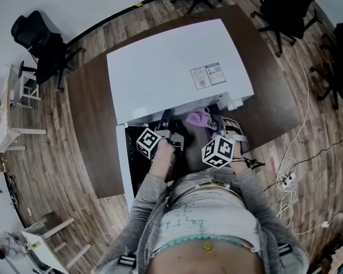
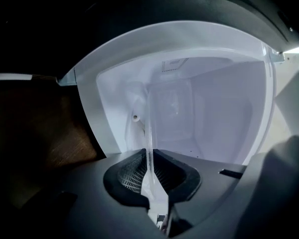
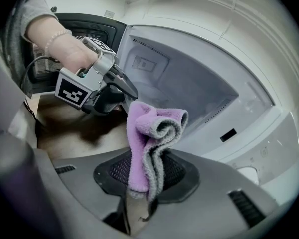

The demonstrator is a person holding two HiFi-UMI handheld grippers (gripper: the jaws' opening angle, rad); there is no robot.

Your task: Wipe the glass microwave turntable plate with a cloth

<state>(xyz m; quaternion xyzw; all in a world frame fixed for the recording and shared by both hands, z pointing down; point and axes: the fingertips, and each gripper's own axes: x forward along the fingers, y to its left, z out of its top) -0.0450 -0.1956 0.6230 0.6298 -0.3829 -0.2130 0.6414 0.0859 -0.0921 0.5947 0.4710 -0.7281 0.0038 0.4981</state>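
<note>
microwave (image 1: 177,67) on table (image 1: 86,130) | cloth (image 1: 199,119) before microwave | chair (image 1: 37,39) left of table

The left gripper (image 2: 150,171) clamps its jaws on the rim of the clear glass turntable plate (image 2: 209,113), held upright and nearly edge-on before the open white microwave (image 2: 89,98). The dark wooden tabletop (image 2: 40,128) lies in shadow at left.

The left gripper (image 2: 150,157) is being held nearly level, jaws clamped on the edge of the glass plate (image 2: 214,108); the right gripper (image 3: 145,171) is being pointed downward, clamped on the cloth (image 3: 142,133).
</note>
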